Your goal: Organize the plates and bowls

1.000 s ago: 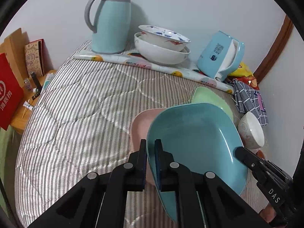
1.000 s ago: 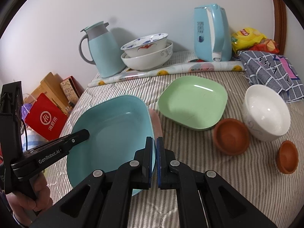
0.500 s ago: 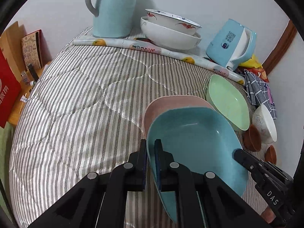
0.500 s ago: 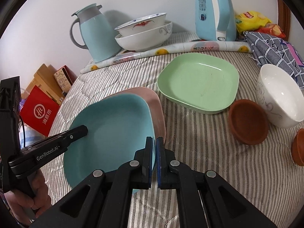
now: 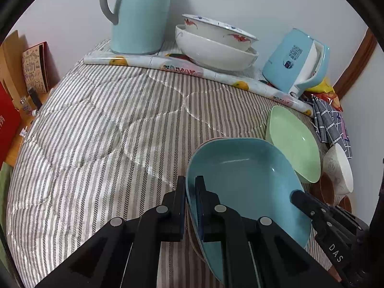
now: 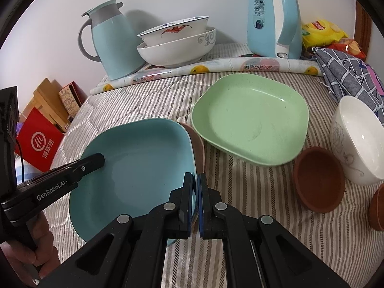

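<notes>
My left hand-held gripper [image 5: 190,192] and right hand-held gripper [image 6: 195,189] each clamped opposite rims of the blue plate [image 6: 139,165], stacked over the pink plate [image 6: 198,146] on the bed [image 5: 96,129].

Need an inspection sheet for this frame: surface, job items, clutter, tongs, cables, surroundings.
Surface: striped quilted cover; patterned mat roll along the back.
Job's things: blue plate nested on pink plate; green plate beside them; white bowl; two brown bowls; two stacked bowls at the back.
Clutter: thermos jug, electric kettle, checked cloth, snack bags.
Tongs: left tongs and right tongs each shut on the blue plate's rim.
Cables: one by the left handle.
Surroundings: white wall, red bag, boxes.
</notes>
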Demonstrator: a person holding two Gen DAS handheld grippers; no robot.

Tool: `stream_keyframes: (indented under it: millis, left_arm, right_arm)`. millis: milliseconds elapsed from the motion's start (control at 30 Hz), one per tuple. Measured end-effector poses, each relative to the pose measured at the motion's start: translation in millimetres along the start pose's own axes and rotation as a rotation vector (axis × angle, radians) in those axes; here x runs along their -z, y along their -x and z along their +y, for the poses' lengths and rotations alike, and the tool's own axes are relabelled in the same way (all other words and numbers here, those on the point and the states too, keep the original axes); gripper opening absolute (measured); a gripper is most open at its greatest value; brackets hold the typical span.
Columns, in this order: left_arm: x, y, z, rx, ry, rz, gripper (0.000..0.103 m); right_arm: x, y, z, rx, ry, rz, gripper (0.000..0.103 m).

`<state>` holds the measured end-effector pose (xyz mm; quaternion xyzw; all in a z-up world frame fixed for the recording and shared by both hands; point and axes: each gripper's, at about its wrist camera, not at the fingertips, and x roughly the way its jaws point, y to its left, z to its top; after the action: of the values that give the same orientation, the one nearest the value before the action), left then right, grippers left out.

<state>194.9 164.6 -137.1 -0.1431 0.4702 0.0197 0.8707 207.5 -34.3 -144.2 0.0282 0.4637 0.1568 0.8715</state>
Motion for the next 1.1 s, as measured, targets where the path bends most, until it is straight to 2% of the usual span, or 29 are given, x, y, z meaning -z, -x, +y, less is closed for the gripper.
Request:
stream_keyframes:
  millis: [300, 367, 400, 433, 467, 533, 633, 800, 900, 967, 1033, 1100]
  left_arm:
    - [-0.2, -4.4, 0.1, 0.012, -0.016, -0.002, 0.010]
    - [0.2, -4.1, 1.0, 0.005, -0.012, 0.008, 0.015]
    - [0.2, -4.3, 1.1, -0.003, -0.012, 0.016, 0.023]
    - [1.0, -2.4, 1.6, -0.011, -0.012, 0.014, 0.030]
    - [1.5, -1.1, 1.8, -0.017, -0.012, 0.010, 0.033]
    - [3.2, 4.1, 2.2, -0.028, -0.014, -0.002, 0.041]
    - [6.6, 11.6, 2.9, -0.034, -0.013, -0.012, 0.042]
    - [14.4, 20.2, 8.1, -0.024, 0.015, -0.019, 0.041]
    - [19.7, 24.5, 8.3, -0.009, 0.019, -0.019, 0.041]
    - [22.4, 26.4, 6.6, -0.009, 0.015, -0.023, 0.040]
    - [24.4, 25.0, 4.1, -0.011, 0.007, -0.022, 0.031]
    - [24.4, 21.7, 3.3, 0.001, 0.011, -0.017, 0.024]
  right_arm:
    - [-4.3, -2.1, 0.4, 0.012, 0.014, -0.013, 0.008]
    - [-3.2, 0.9, 0.0, -0.009, 0.016, -0.017, 0.019]
    - [-2.8, 2.7, 0.1, -0.014, 0.017, -0.020, 0.023]
    - [-2.1, 5.7, -0.2, -0.012, 0.018, -0.025, 0.032]
    - [-1.3, 8.8, -0.3, -0.009, 0.021, -0.034, 0.038]
    - [0.2, 15.6, -1.1, 0.002, 0.026, -0.050, 0.043]
    - [2.3, 23.8, -4.9, 0.010, 0.025, -0.053, 0.047]
    - [10.3, 37.1, -12.1, -0.011, 0.003, -0.077, 0.046]
    - [15.5, 33.1, -9.5, -0.026, 0.009, -0.055, 0.043]
    - [18.8, 29.3, -6.7, -0.039, 0.010, -0.040, 0.029]
    - [22.9, 25.2, -1.7, -0.063, 0.021, -0.012, 0.019]
    - [26.4, 25.0, 2.5, -0.052, 0.036, -0.001, 0.019]
